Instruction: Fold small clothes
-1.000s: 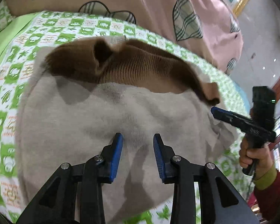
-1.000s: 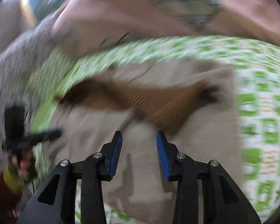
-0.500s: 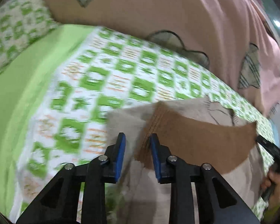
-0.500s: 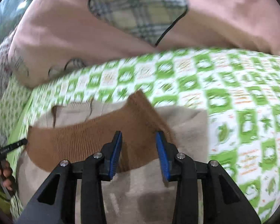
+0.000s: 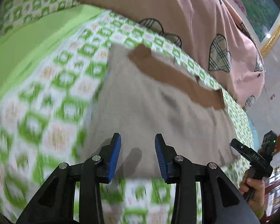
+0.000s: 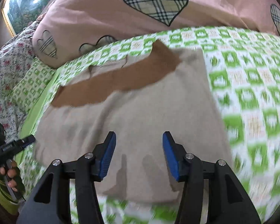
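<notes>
A small beige garment (image 5: 158, 115) with a brown ribbed band (image 5: 177, 76) along its far edge lies flat on the green-and-white checked bedspread (image 5: 52, 100). It also shows in the right wrist view (image 6: 140, 123), with the brown band (image 6: 112, 82) at its far side. My left gripper (image 5: 138, 155) is open and empty above the garment's near edge. My right gripper (image 6: 139, 155) is open and empty above the garment's near part. The right gripper also shows at the far right of the left wrist view (image 5: 252, 156), and the left gripper at the far left of the right wrist view (image 6: 11, 147).
A pink quilt with plaid hearts (image 6: 140, 13) lies bunched along the far side of the bed. A plain green sheet strip (image 5: 28, 41) runs at the left. A floral cloth (image 6: 5, 71) lies at the far left in the right wrist view.
Both grippers have drawn back from the brown band to the garment's near edge and their jaws have opened wider. The garment now lies flat with the band at the far side.
</notes>
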Tool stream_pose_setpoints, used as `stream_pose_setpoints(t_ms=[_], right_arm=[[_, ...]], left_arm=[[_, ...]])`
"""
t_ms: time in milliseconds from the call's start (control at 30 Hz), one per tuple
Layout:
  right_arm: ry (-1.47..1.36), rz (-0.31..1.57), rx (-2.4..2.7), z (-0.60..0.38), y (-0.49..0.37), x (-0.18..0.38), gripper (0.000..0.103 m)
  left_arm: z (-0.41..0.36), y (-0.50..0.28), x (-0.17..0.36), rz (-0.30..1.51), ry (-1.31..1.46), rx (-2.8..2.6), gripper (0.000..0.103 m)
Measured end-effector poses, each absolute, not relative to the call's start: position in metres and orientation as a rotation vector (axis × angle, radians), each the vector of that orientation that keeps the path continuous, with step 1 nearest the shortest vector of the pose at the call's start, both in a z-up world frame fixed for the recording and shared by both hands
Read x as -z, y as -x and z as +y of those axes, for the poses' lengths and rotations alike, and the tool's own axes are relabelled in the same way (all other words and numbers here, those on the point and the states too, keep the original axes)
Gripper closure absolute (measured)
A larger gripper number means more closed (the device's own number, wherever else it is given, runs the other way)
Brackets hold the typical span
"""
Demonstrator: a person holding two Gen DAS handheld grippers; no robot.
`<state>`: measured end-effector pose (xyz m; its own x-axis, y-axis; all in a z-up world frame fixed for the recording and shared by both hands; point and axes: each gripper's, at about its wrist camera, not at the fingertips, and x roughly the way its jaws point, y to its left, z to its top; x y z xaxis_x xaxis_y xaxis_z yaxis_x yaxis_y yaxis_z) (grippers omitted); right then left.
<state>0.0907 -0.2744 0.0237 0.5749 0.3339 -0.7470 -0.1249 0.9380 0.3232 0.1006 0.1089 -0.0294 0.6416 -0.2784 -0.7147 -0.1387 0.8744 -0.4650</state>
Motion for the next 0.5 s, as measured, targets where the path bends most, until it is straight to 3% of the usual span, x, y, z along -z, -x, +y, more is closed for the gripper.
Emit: stream_pose_setpoints(t_ms=[233, 500], right_arm=[[-0.296, 0.949, -0.31, -0.257, -0.044, -0.016, 0.044], [-0.301, 0.999, -0.363, -0.236, -0.021, -0.004, 0.043]], left_arm=[[0.088, -0.062, 0.056, 0.936, 0.615, 0.11, 0.043], [0.079, -0.071, 0.066, 0.894, 0.702, 0.092, 0.032]])
